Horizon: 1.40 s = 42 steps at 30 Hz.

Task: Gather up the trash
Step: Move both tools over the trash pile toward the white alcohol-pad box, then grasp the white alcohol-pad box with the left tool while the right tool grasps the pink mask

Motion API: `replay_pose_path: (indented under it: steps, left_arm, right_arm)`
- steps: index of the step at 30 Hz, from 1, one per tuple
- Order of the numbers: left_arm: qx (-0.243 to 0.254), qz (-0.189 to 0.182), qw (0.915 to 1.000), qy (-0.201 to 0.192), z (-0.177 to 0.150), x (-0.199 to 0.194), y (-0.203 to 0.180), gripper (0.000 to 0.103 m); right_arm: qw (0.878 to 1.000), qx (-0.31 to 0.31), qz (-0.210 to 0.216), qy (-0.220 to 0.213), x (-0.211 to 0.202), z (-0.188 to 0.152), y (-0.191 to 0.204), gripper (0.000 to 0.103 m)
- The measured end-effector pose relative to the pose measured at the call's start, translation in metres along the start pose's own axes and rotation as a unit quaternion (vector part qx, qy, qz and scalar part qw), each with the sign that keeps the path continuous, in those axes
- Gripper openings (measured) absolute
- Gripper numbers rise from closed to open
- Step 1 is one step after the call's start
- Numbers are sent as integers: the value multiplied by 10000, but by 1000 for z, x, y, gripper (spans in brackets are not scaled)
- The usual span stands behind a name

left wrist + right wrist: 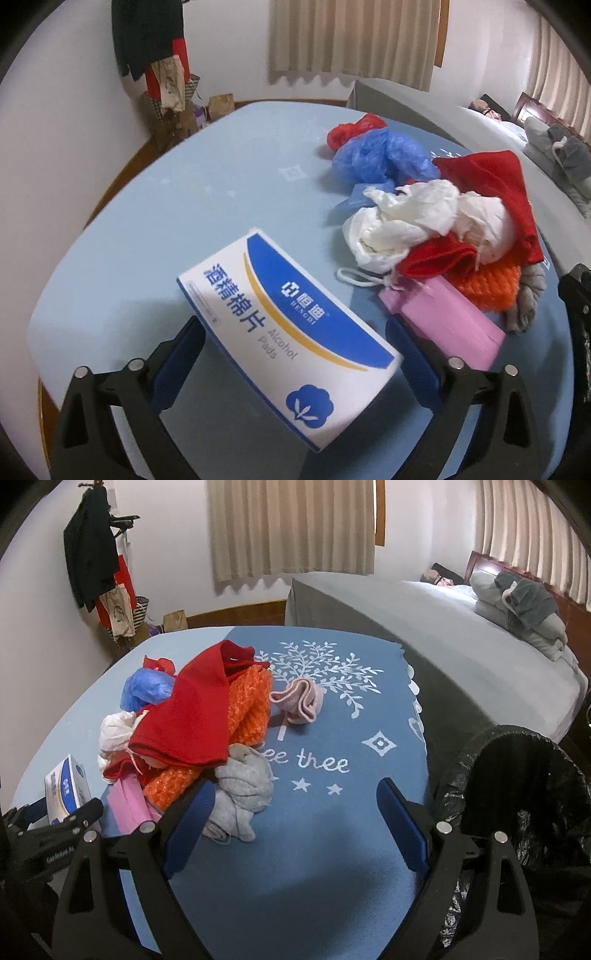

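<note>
Bedroom setting: blue cloth-covered surface [332, 849] beside a grey bed. Left tongs [295, 354] stand wide, astride the alcohol pads box [291, 328], pads not yet pressing on it; right tongs [295, 823] gape empty over bare cloth. Crumpled white plastic bag [399, 225] and blue plastic bag [380, 155] lie beyond the box, among knitwear. Black-lined trash bin [524, 794] stands off the right edge. Recommendation: square the pads to the box's long sides, then close firmly.
</note>
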<state>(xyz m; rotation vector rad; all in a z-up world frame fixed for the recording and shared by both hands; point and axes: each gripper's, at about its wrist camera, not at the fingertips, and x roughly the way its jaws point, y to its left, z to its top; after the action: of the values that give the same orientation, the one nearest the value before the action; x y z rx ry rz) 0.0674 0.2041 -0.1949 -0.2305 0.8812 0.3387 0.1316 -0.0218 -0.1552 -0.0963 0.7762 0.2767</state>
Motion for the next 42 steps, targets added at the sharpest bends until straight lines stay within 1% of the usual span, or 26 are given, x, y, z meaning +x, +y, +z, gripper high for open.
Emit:
replay_pose_path:
  steps: [1, 3, 9, 11, 16, 17, 18, 19, 20, 23, 24, 25, 26, 30, 32, 36, 38, 40, 42]
  left_arm:
    - [-23, -97, 9999, 8, 2, 2, 3, 88]
    - [-6, -173, 9998, -26, 5, 3, 5, 84]
    - [126, -163, 9998, -81, 13, 3, 9, 72]
    - [243, -70, 9997, -71, 12, 3, 9, 71]
    - [357, -70, 9993, 32, 14, 1, 9, 71]
    - [325, -79, 9994, 40, 16, 0, 9, 73]
    - [290, -69, 9996, 21, 17, -2, 10, 79]
    - [261, -45, 9996, -7, 18, -3, 11, 82]
    - [230, -5, 9997, -25, 19, -2, 11, 84]
    - [156, 30, 9999, 67, 21, 4, 13, 84]
    - [112, 19, 9999, 61, 22, 6, 14, 81]
    - [86, -5, 10000, 43, 22, 6, 15, 75]
    - [66, -76, 9999, 35, 22, 7, 16, 71]
    - [166, -234, 9995, -95, 23, 4, 14, 67]
    - [132, -344, 9992, -126, 22, 1, 16, 65]
    - [215, -377, 9988, -241, 19, -11, 16, 63]
    - [214, -373, 9987, -260, 17, -16, 19, 63]
    - [191, -361, 9988, -267, 15, -19, 22, 62]
    - [211, -313, 9990, -221, 12, -20, 25, 62]
  right_arm:
    - [10000, 13, -9, 20, 1, 0, -1, 87]
    - [10000, 32, -21, 66, 5, -1, -1, 87]
    - [9999, 4, 6, 110, 10, -3, 2, 87]
    - [9999, -1, 31, 128, 11, -3, 3, 87]
    - [9999, 15, 31, 169, 13, -4, 3, 87]
    - [9998, 23, 30, 174, 13, -4, 3, 87]
    - [9998, 25, 27, 170, 13, -4, 3, 87]
    - [9999, 24, 26, 165, 13, -4, 3, 87]
    - [9999, 25, 25, 158, 12, -4, 3, 87]
    - [9999, 28, 20, 142, 12, -3, 3, 87]
    - [9999, 33, 17, 143, 12, -3, 2, 87]
    - [9999, 35, 14, 138, 12, -3, 2, 87]
    - [9999, 36, 11, 131, 12, -2, 2, 87]
    - [9999, 32, 41, 112, 11, -2, 3, 87]
    - [10000, 19, 67, 65, 8, -2, 4, 87]
    - [9999, 1, 145, -94, 0, 0, 8, 85]
    - [9996, 3, 242, -150, -4, 1, 11, 81]
    - [9989, -7, 445, -169, -7, 1, 17, 78]
    - [9981, -78, 584, -173, -10, 0, 26, 76]
